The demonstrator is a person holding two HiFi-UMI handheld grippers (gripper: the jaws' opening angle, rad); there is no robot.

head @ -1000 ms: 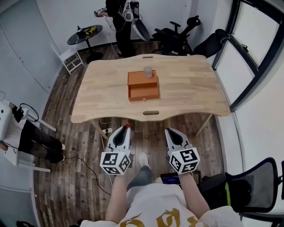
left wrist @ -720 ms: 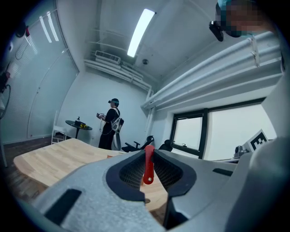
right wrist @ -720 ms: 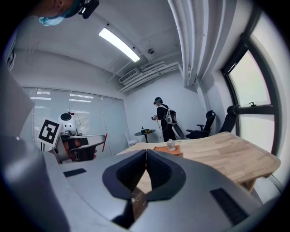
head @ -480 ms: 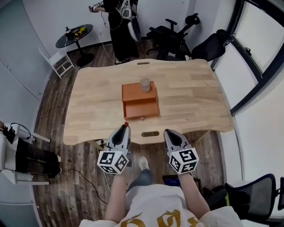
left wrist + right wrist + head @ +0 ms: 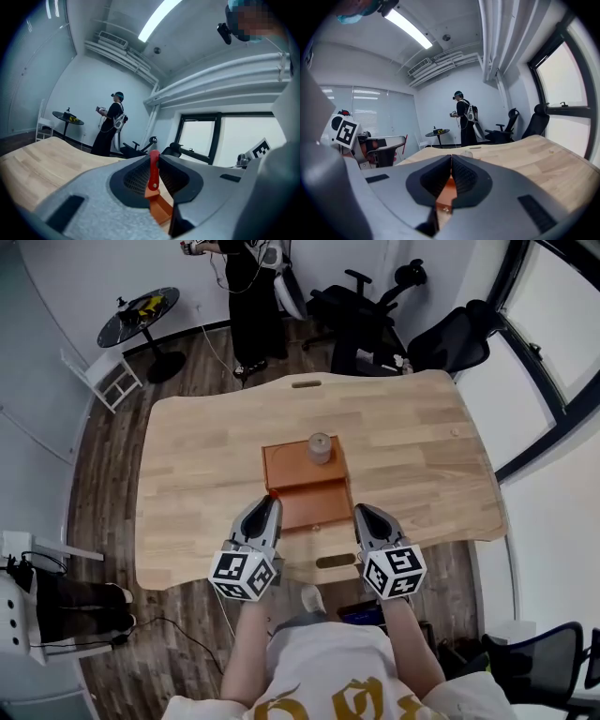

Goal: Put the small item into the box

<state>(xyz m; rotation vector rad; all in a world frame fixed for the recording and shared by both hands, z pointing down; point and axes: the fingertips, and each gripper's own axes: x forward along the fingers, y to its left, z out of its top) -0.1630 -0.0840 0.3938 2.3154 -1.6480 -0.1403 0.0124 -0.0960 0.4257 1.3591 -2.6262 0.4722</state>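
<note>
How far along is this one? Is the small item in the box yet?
Not yet. Done: the left gripper is shut on the small red item. In hand: both grippers hover over the table edge, just short of the orange box; the right gripper is shut, empty. Left: putting the item inside.

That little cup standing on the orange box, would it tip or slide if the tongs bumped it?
Probably tips fairly easily: the cup is small and stands upright on the raised top of the box. It looks pale, maybe thin plastic, so it is likely light enough to slide at a nudge. Being round, it might roll off once down.
</note>
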